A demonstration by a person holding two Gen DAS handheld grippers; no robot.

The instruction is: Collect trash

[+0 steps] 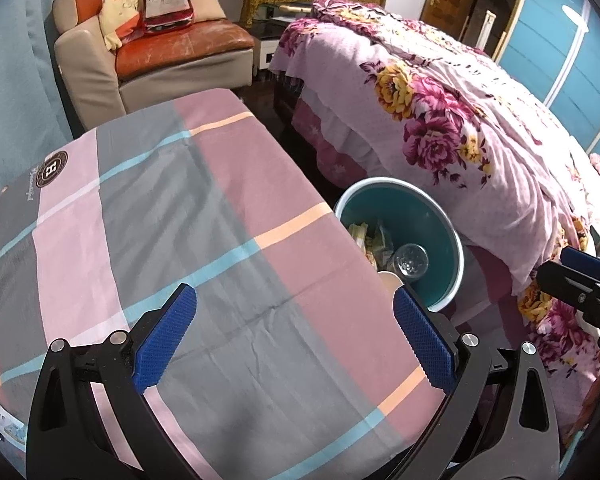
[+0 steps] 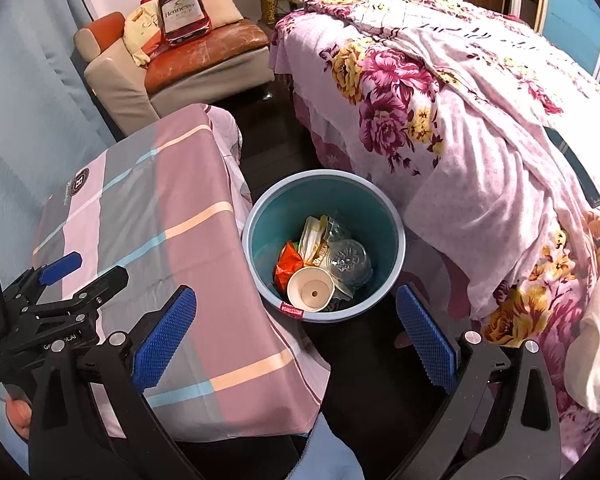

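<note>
Bedroom floor between a cloth-covered table and a bed holds the teal trash bin [image 2: 324, 216], standing upright just beside the table's hanging edge. Inside it lie a paper cup [image 2: 311, 293] on its side, a clear plastic cup [image 2: 348, 261], an orange wrapper [image 2: 287, 264] and pale crumpled packaging [image 2: 313, 236]. Above the bin hangs the right gripper [image 2: 296, 334], its blue-padded jaws spread wide, nothing between them. Over the checked tablecloth [image 1: 204, 216] the left gripper [image 1: 295, 334] is likewise wide open and empty. Beyond, a floral bedspread [image 1: 440, 116] and an orange-cushioned armchair [image 1: 180, 46].
</note>
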